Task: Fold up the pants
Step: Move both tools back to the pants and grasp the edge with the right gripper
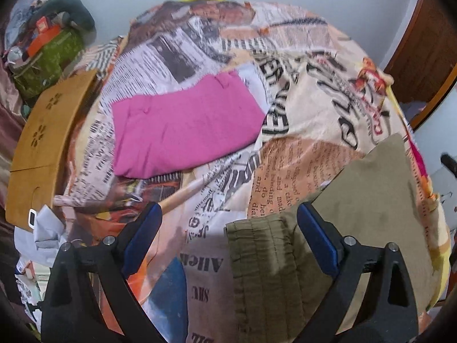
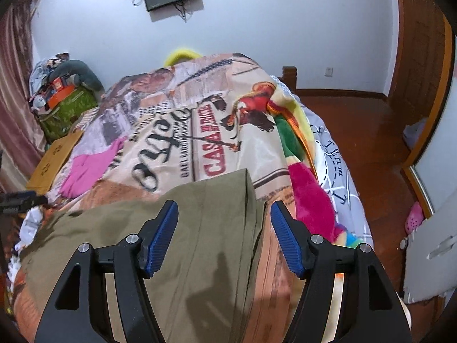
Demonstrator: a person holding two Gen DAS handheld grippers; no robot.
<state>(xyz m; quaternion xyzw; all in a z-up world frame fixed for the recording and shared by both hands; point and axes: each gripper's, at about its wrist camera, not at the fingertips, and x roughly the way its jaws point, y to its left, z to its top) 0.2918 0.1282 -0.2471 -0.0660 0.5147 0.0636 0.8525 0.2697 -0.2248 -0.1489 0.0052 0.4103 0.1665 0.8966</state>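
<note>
Olive-green pants (image 1: pixel 357 200) lie flat on the printed bedspread (image 1: pixel 300 91). Their gathered elastic waistband (image 1: pixel 260 254) sits between the fingers of my left gripper (image 1: pixel 228 214), which is open and hovers just above it. In the right wrist view the pants (image 2: pixel 177 228) stretch across the bed, with the leg-end edge (image 2: pixel 245 188) ahead. My right gripper (image 2: pixel 224 211) is open above that end, and holds nothing.
A folded pink garment (image 1: pixel 185 123) lies further up the bed, also seen in the right wrist view (image 2: pixel 85 171). A brown cardboard box (image 1: pixel 42 143) and a green bag (image 1: pixel 48 57) sit at the left. A colourful blanket (image 2: pixel 308 194) hangs off the right bed edge above the wooden floor (image 2: pixel 371 148).
</note>
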